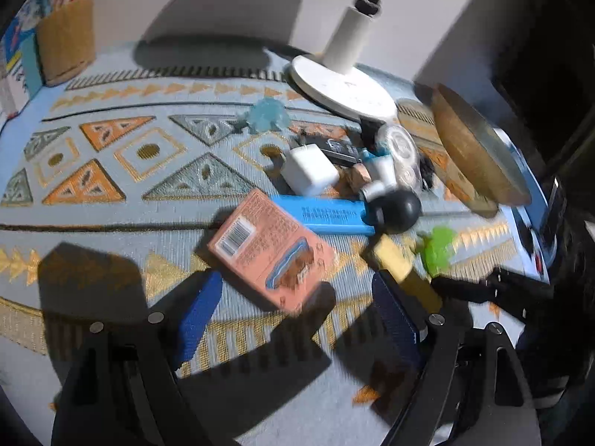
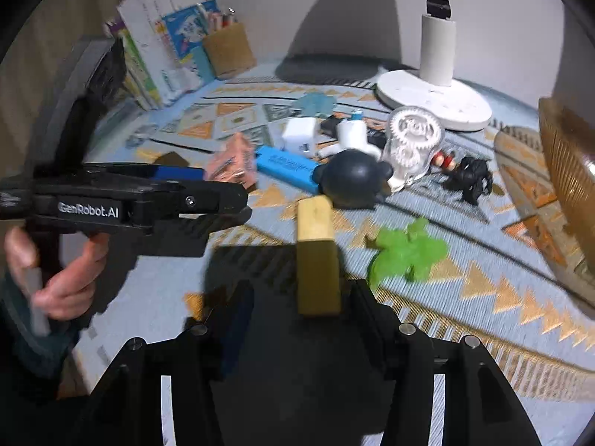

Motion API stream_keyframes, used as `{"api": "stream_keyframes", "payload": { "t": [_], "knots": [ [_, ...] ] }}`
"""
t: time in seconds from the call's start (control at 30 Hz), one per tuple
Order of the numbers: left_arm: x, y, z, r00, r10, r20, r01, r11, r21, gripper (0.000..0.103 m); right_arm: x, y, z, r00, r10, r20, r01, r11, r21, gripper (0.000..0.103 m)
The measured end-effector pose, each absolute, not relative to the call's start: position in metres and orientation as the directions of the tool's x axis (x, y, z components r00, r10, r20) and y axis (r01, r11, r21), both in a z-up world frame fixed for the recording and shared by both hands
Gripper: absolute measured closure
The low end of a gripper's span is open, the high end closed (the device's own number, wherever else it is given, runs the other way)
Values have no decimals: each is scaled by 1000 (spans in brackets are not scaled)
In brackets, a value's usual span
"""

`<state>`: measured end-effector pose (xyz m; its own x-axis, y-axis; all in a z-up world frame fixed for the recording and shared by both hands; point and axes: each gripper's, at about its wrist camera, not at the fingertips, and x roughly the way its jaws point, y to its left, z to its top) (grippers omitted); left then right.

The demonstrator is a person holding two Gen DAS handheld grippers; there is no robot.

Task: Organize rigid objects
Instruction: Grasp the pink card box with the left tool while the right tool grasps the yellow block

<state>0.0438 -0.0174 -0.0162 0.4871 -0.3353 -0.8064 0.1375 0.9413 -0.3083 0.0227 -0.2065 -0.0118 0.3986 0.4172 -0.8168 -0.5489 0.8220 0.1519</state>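
A pale wooden block [image 2: 318, 256] stands up between the fingers of my right gripper [image 2: 297, 290], which is shut on it. The block sits close to the right finger, and the left pad's side lies in shadow. In the left wrist view the same block [image 1: 401, 264] shows beside the black right gripper [image 1: 491, 282]. My left gripper [image 1: 297, 290] is open. A pink box [image 1: 271, 249] with a barcode lies flat between its blue pads [image 1: 200, 312], touching neither. In the right wrist view a hand holds the left gripper [image 2: 243, 204] side-on, with the pink box [image 2: 232, 163] at its tips.
On the patterned cloth [image 1: 111, 186] lie a blue case [image 1: 323, 213], a black ball figure [image 1: 399, 206], a white charger cube [image 1: 308, 169], a clear gear toy [image 2: 412, 141] and a green jelly toy [image 2: 407, 251]. A lamp base [image 2: 431, 104] stands behind and a woven basket [image 2: 569, 171] at right. Books and a pen holder [image 2: 227, 50] are far left.
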Motion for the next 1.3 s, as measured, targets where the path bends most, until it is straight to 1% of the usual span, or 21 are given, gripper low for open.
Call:
{"api": "stream_keyframes", "payload": {
  "t": [0.1, 0.13, 0.17, 0.2, 0.23, 0.3, 0.37, 0.5, 0.67, 0.77, 0.87, 0.9, 0.93, 0.97, 1.0, 1.03, 1.07, 1.1, 1.23, 1.3],
  "knots": [
    [52, -17, -17, 497, -342, -797, 104, 936, -337, 24, 24, -192, -12, 439, 357, -825, -544, 836, 73, 50],
    [54, -18, -17, 499, -338, -798, 104, 937, -332, 30, 23, -188, -13, 451, 342, -824, -545, 837, 49, 52],
    [55, -20, -17, 511, -316, -799, 107, 946, -306, 36, 23, -186, -13, 460, 334, -823, -546, 837, 35, 55],
    [56, -22, -18, 514, -302, -803, 114, 952, -285, 50, 22, -185, -12, 461, 338, -821, -550, 834, 35, 62],
    [55, -22, -17, 520, -294, -802, 121, 955, -272, 53, 22, -185, -12, 459, 346, -818, -553, 832, 42, 65],
    [50, -24, -17, 513, -311, -800, 158, 950, -268, 57, 21, -188, -11, 457, 351, -817, -550, 834, 50, 78],
    [44, -24, -16, 508, -312, -803, 186, 950, -252, 59, 17, -196, -10, 433, 386, -814, -545, 832, 105, 78],
    [17, -28, -11, 505, -320, -801, 261, 942, -212, 59, 0, -218, -8, 410, 445, -796, -505, 837, 208, 78],
    [-16, -31, -7, 477, -309, -823, 338, 929, -153, 59, -30, -244, 0, 461, 384, -800, -448, 879, 163, 79],
    [-25, -41, -14, 467, -262, -845, 360, 929, -89, 59, -40, -251, -1, 477, 343, -809, -426, 896, 128, 79],
    [-28, -54, -16, 490, -221, -843, 363, 931, -32, 58, -39, -252, -5, 464, 343, -817, -415, 899, 142, 78],
    [-28, -56, -16, 495, -213, -842, 359, 933, -25, 57, -38, -251, -6, 455, 348, -819, -411, 899, 154, 76],
    [-27, -57, -17, 498, -203, -843, 352, 936, -18, 46, -37, -250, -8, 443, 350, -825, -406, 899, 163, 74],
    [-27, -58, -18, 499, -191, -845, 343, 939, -10, 35, -35, -248, -10, 432, 345, -833, -400, 901, 165, 69],
    [-28, -57, -19, 501, -183, -846, 339, 941, -2, 35, -36, -247, -9, 437, 349, -829, -401, 900, 168, 60],
    [-30, -57, -19, 504, -179, -845, 340, 941, 3, 35, -36, -245, -9, 437, 352, -828, -405, 899, 169, 56],
    [-33, -55, -19, 506, -180, -844, 339, 941, 3, 35, -36, -242, -9, 442, 344, -829, -402, 902, 159, 51],
    [-34, -53, -19, 508, -182, -842, 334, 942, -2, 35, -35, -239, -10, 449, 327, -832, -399, 906, 140, 51],
    [-40, -45, -19, 535, -182, -825, 281, 959, -29, 35, -36, -222, -12, 490, 239, -838, -412, 911, 19, 51],
    [-43, -49, -20, 556, -153, -817, 268, 963, 2, 43, -35, -215, -11, 490, 247, -836, -432, 902, 14, 67]
  ]
}}
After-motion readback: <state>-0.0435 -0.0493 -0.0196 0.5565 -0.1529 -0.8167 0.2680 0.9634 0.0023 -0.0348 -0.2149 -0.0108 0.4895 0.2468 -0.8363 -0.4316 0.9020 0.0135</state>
